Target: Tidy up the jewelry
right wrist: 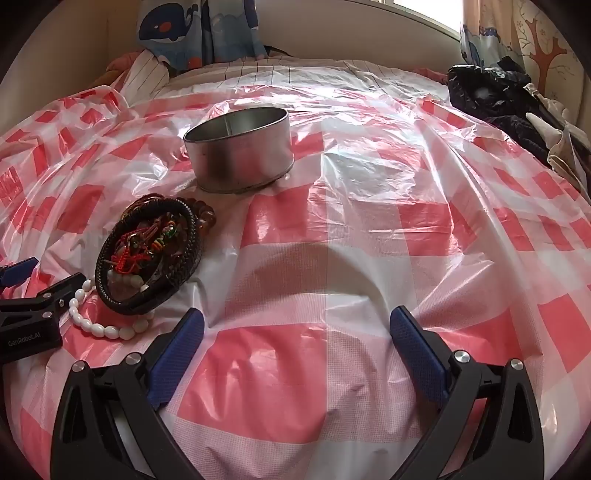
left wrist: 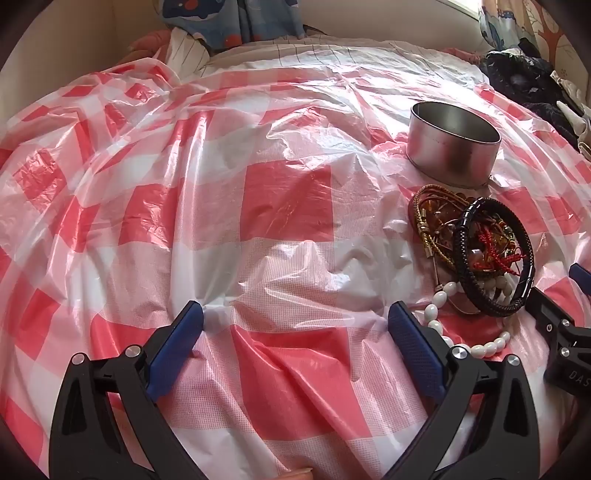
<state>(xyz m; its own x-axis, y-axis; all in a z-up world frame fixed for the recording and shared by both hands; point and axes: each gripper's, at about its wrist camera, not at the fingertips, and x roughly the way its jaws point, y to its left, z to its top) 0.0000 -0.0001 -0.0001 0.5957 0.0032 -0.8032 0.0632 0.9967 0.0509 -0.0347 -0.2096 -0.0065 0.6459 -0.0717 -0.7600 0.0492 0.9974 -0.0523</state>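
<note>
A heap of bracelets (left wrist: 476,243) lies on the red-and-white checked plastic sheet: black braided bands, amber beads, red cord, and a white bead string (left wrist: 439,325) at its near edge. The heap also shows in the right wrist view (right wrist: 147,254), with the white beads (right wrist: 99,328) in front. A round metal tin (left wrist: 452,144) stands open just behind the heap; it also shows in the right wrist view (right wrist: 240,151). My left gripper (left wrist: 295,317) is open and empty, left of the heap. My right gripper (right wrist: 297,325) is open and empty, right of the heap.
The checked sheet (right wrist: 369,229) covers a bed and is wrinkled. Dark clothing (right wrist: 491,99) is piled at the far right edge. Curtains (right wrist: 195,29) and a wall stand behind the bed. The left gripper's body (right wrist: 29,317) sits close to the heap's left side.
</note>
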